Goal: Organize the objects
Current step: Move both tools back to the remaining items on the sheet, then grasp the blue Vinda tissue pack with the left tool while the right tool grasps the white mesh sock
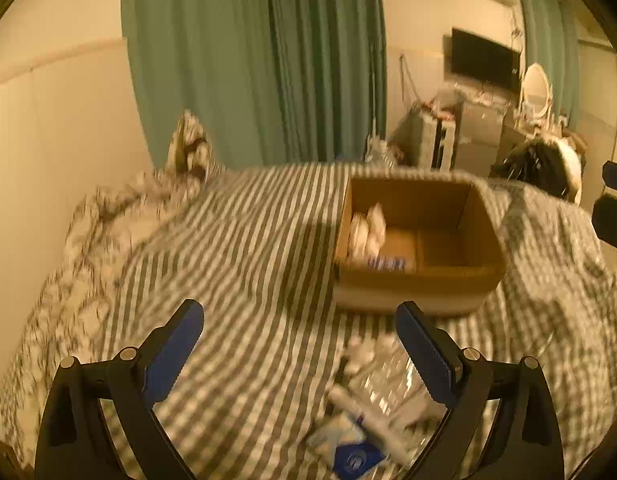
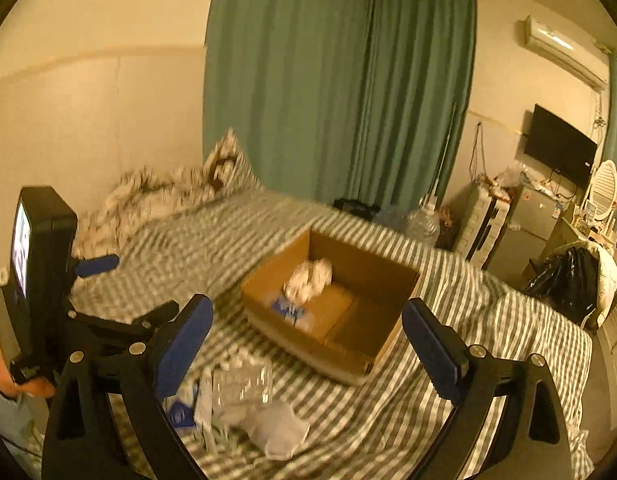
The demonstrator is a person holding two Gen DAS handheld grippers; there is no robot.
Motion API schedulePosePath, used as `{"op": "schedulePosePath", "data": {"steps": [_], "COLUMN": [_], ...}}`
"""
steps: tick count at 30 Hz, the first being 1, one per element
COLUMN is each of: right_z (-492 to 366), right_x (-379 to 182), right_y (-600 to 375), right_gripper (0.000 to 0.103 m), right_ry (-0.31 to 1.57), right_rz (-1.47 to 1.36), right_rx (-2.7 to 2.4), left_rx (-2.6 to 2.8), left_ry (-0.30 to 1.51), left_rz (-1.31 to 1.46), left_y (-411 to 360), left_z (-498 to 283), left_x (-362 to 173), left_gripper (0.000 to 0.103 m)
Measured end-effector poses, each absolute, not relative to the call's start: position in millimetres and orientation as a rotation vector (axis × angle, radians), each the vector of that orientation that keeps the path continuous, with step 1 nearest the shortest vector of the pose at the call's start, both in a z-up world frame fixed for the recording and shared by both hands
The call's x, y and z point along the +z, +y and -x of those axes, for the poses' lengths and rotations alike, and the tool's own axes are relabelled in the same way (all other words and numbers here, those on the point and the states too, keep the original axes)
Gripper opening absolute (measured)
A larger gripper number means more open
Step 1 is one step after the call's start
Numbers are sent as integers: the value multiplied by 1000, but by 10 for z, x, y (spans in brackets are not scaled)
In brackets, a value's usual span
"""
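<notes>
Between picks: left hand-held gripper [image 1: 299, 322] and right hand-held gripper [image 2: 307, 318] both gape, empty. Open brown cardboard box [image 2: 392, 280] on the striped bed holds a few packets; loose white and clear packets [image 2: 244, 396] lie just before the box. Next: descend, clamp one packet.

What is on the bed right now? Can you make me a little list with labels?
place: bed with striped sheet
box: open cardboard box on the sheet
in the box: crumpled white packet and a blue-and-white pack
outside the box: loose pile of small items on the sheet, nearer the camera
left gripper: open, empty
right gripper: open, empty
</notes>
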State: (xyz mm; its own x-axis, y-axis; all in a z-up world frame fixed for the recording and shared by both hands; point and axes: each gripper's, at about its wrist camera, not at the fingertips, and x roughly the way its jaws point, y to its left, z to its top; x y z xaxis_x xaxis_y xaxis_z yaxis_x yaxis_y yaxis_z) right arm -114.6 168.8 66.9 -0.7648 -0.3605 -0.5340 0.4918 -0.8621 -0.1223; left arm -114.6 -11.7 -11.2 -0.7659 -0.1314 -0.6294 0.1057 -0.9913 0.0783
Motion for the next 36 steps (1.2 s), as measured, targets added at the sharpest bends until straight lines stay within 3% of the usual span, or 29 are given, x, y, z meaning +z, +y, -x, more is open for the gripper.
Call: {"op": "schedulePosePath", "data": {"steps": [13,16,26,27,30,33,35,36], "right_z": [1430,1490,1591,1602,1600,1565,1536,1517], "right_x": [-760,-953,-1346,-1370,-1424,-1419,-1411,-1404], "right_y": [1697,1636,1456,1453,1424,1422,1430,1437], "right_gripper": [96,96,95,94,77,71,65,64], "right_ry": [403,408,478,480,489,497,493,491], "right_rz": [-1111,-1173,-1335,-1345,-1368,-1356,-1350,-1345], "right_rx": [-2415,-2377,-2292,-2290,-2267,-2278,-2285,-2290], "left_rx": [-2658,-2677,-2745,-2758,-2793,-2778,-2802,-2821], "left_ry": [-84,-135,18,21,29,-33,-47,-38], "left_rz": [-1426,-1434,-1485,-1496,-1551,-1569,-1566,-1573], "left_y": [-132,-20,-2,11,81,150,195,211], "left_z": [867,876,924,920,917,940,923,910], "left_x": [-1468,-1509,-1595,-1605,-1654,-1765,-1771,-1760], "left_gripper": [99,99,99,99,99,99,95,88]}}
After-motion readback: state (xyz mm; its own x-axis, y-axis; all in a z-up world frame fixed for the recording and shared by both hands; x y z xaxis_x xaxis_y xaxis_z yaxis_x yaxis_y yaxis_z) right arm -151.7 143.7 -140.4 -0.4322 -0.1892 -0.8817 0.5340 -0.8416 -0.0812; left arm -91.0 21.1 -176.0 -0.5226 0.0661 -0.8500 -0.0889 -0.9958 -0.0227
